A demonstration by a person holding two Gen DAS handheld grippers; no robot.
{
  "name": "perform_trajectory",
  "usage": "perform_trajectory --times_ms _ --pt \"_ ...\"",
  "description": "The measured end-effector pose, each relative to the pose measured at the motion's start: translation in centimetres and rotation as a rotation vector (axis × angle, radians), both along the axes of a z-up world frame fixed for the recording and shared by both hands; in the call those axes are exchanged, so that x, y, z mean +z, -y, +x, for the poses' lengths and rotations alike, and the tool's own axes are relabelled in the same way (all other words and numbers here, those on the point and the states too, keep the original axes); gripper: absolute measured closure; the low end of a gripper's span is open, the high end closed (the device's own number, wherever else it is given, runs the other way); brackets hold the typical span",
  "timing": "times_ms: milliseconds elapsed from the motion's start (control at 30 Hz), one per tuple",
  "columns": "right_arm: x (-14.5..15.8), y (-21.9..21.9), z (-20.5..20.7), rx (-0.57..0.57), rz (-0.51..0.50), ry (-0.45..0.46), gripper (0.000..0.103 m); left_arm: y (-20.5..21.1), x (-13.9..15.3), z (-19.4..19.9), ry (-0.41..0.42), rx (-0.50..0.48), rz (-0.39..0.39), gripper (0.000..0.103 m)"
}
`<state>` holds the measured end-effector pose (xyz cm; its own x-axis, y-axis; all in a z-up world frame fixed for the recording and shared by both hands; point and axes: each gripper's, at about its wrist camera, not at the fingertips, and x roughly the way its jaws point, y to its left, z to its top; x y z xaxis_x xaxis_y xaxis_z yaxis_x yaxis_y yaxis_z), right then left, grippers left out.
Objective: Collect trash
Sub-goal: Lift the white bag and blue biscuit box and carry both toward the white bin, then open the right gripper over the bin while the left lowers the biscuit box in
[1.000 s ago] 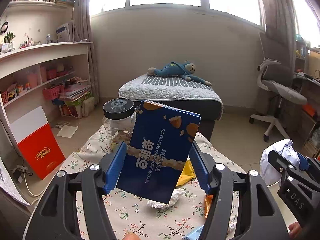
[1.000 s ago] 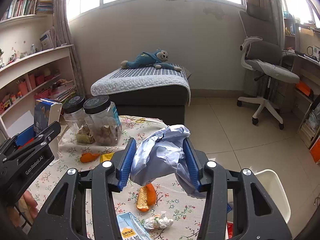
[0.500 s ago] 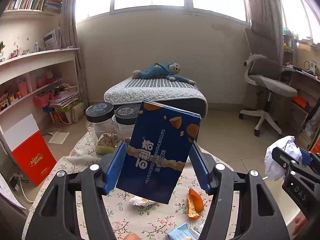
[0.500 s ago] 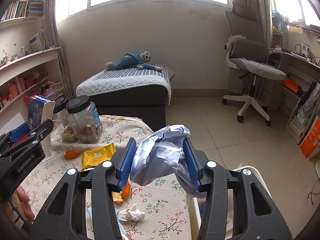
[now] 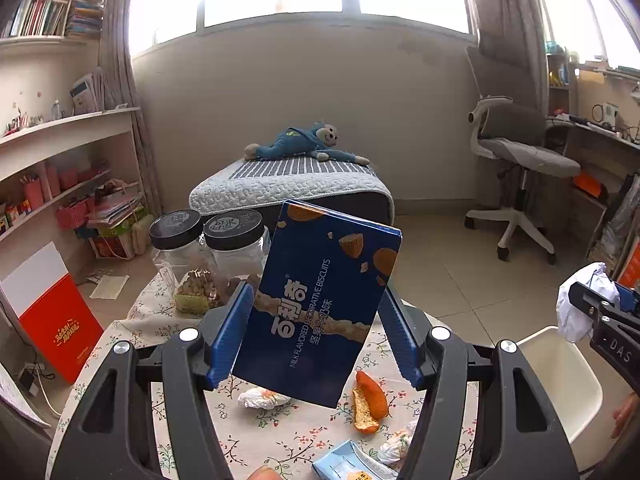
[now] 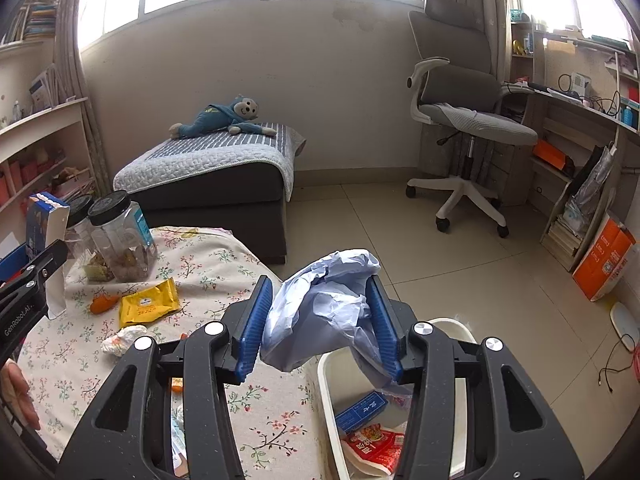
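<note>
My left gripper [image 5: 316,336] is shut on a dark blue biscuit box [image 5: 320,304], held above the floral table [image 5: 132,332]. My right gripper [image 6: 318,324] is shut on a crumpled pale blue paper wad [image 6: 320,304], held over the rim of a white trash bin [image 6: 332,392] beside the table. The bin also shows in the left wrist view [image 5: 560,376], with the paper wad [image 5: 576,308] above it. Inside the bin lie a blue packet [image 6: 362,408] and a red wrapper [image 6: 376,444]. The biscuit box shows at the left edge in the right wrist view [image 6: 44,236].
On the table lie an orange peel [image 5: 368,404], a white tissue ball [image 5: 260,396], a yellow packet [image 6: 148,304], a light blue carton [image 5: 344,464] and two black-lidded jars [image 5: 236,244]. A bed [image 6: 208,168] and an office chair [image 6: 468,124] stand beyond.
Both grippers have swung right with their loads. The trash bin has come into view under the right gripper, and the paper wad now hangs over its rim.
</note>
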<state>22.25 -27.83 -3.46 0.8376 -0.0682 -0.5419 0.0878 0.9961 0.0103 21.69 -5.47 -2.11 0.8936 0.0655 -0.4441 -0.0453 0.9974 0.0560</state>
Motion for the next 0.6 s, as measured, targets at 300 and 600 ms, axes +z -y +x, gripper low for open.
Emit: perform_trajectory --times_ms 300,600 --pt "-1.5 4.0 0.0 -0.104 -0.005 -0.052 0.057 2.3 -0.4 -0.4 0.002 -0.045 0.034 0.040" --pt "-1.8 8.5 -1.5 -0.218 0.006 -0.054 0.033 5.5 -1.3 -0.8 -0.012 -0.123 0.059 0.040"
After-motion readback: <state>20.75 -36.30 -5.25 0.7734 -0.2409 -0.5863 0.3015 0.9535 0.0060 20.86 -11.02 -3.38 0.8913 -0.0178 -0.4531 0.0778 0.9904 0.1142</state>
